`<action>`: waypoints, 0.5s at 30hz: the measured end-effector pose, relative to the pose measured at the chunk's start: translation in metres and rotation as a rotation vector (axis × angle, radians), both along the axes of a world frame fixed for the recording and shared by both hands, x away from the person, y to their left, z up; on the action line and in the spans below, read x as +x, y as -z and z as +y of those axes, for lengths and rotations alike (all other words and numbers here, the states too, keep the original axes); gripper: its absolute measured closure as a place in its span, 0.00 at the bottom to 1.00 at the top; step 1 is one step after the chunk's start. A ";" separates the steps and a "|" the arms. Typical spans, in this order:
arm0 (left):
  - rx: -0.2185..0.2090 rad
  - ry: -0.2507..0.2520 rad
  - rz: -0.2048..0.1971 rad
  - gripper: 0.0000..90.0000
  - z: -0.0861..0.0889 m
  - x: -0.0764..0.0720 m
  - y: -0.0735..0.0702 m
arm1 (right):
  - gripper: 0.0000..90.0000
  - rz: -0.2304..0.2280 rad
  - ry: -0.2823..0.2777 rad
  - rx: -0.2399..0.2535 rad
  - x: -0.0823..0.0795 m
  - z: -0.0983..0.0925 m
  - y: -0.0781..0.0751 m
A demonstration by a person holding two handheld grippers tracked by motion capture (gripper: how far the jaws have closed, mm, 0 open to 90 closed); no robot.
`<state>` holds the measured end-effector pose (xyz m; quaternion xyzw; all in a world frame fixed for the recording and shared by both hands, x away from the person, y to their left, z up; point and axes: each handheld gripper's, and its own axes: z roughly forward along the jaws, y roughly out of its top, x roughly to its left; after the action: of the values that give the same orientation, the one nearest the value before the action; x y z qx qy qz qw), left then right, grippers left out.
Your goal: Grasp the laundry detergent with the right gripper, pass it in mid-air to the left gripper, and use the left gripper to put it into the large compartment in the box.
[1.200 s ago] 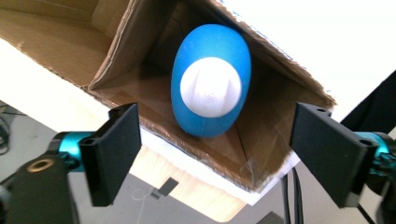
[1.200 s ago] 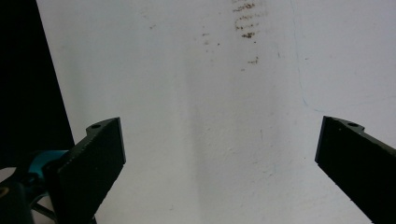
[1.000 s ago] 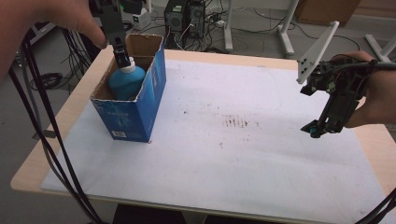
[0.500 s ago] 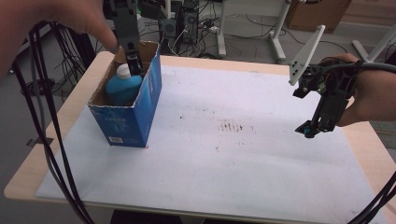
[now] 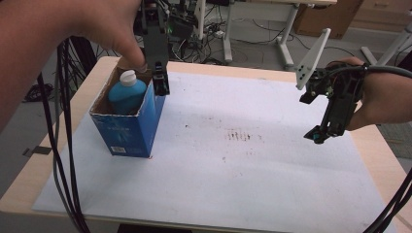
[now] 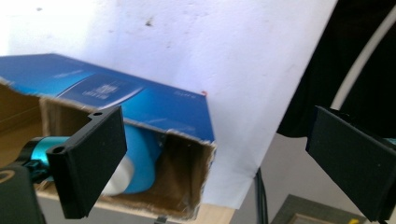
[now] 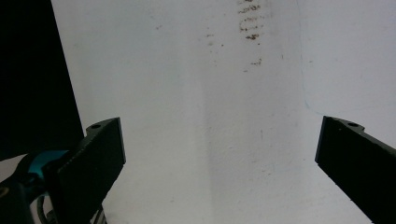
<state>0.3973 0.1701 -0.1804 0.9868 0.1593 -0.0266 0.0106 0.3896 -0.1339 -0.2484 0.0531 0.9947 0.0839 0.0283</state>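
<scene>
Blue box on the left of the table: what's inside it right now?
Inside the blue box stands a blue bottle with a white cap, near the end by the left gripper. The box walls hide the bottle's lower part and the box floor.

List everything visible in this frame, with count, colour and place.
box: one, blue with brown inside, open top, left part of the table.
bottle: one, blue with white cap, inside the box.
sheet: one, white with dark marks, covering the table.
table: one, light wood.
cables: black, hanging at the left edge.
left gripper: black, open, at the box's far right corner, jaws just opened, nothing between them.
right gripper: black, open, above the sheet's right side.
</scene>
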 end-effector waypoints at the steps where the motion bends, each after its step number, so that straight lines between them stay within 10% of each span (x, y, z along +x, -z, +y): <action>1: -0.001 0.007 0.000 0.06 -0.002 0.000 0.001 | 0.01 0.000 0.003 0.000 0.000 0.000 -0.001; 15: -0.012 0.107 0.025 0.02 -0.035 0.002 0.020 | 0.01 0.017 -0.014 -0.033 0.004 0.001 -0.002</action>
<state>0.3997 0.1348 -0.2000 0.9934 0.1063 -0.0404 0.0132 0.3936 -0.1328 -0.2464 0.0463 0.9965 0.0674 0.0200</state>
